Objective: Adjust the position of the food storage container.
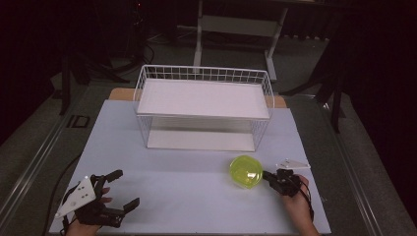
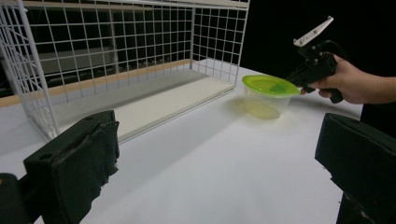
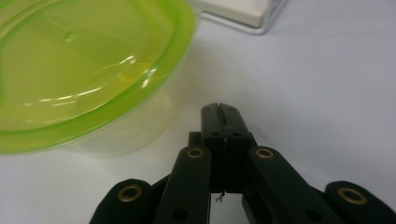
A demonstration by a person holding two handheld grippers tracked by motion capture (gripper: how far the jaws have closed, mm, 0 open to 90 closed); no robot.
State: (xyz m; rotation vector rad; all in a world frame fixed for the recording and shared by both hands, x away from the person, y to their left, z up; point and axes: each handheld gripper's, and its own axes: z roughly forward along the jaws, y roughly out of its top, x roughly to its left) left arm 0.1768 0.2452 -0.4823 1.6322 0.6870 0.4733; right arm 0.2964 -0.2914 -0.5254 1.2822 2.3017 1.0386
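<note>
Dark room, dim floor, pale table legs at the back; in front, a white tabletop under the high camera.

Far left on the near edge: left gripper, held low in a hand, fingers spread wide, nothing between them, well apart from everything else. No part in the work yet, by the look of it.

Centre, toward the far side: white wire basket rack with a flat white shelf board on top and another at the bottom, open toward the person, both boards bare. Probably the destination, though only a guess from the layout.

Right of centre: round translucent plastic container with a bright green lid, upright on the tabletop, in front of the rack's right end and near it, lid on. Not lifted, not gripped.

Far right: right gripper, tip just beside the container's right side, possibly touching the rim; fingers pressed together, pinching nothing, seen closed in the right gripper view with the container wall beside them rather than between.

Judged stage: very early, approach only. Left to do: open the fingers, take the container, carry it off. Nothing in the way on the tabletop; only the rack's wire front edge and low shelf gap to mind.
</note>
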